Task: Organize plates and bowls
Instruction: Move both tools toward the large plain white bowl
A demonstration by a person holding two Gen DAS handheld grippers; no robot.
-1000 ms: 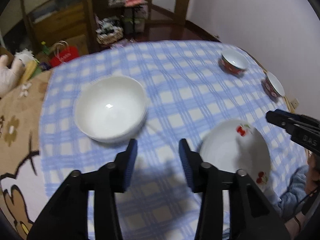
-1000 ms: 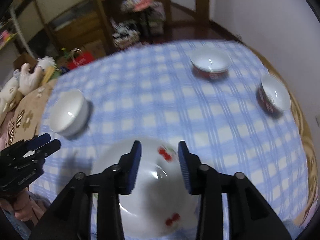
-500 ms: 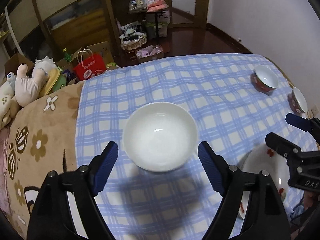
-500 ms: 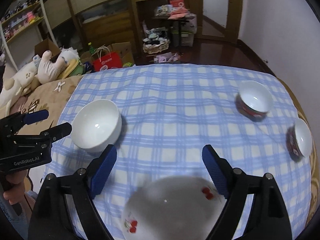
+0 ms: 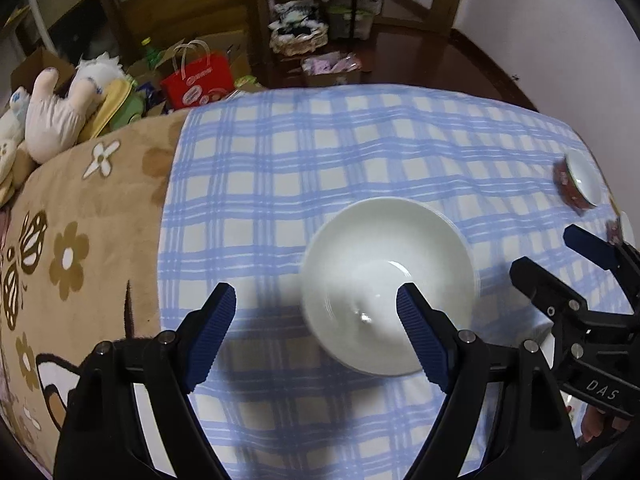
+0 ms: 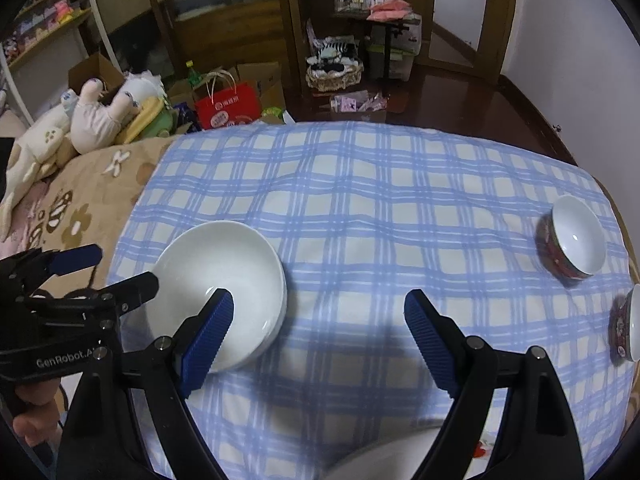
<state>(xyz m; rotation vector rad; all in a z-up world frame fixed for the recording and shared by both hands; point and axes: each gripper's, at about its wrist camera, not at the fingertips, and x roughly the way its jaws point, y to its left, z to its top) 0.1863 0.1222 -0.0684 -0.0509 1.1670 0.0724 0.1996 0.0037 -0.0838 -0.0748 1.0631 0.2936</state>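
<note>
Both your left gripper (image 5: pixel 316 320) and right gripper (image 6: pixel 319 326) have just spread wide and hold nothing, the white bowl (image 5: pixel 386 284) sits under your left jaws, and the two red bowls (image 6: pixel 572 238) wait unstacked, far right.

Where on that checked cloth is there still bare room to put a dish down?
The widest bare stretch lies mid-cloth, between the white bowl and the two red-sided bowls, reaching to the far edge of the checked cloth. It is crowded near the front, around the cherry plate and both grippers.
</note>
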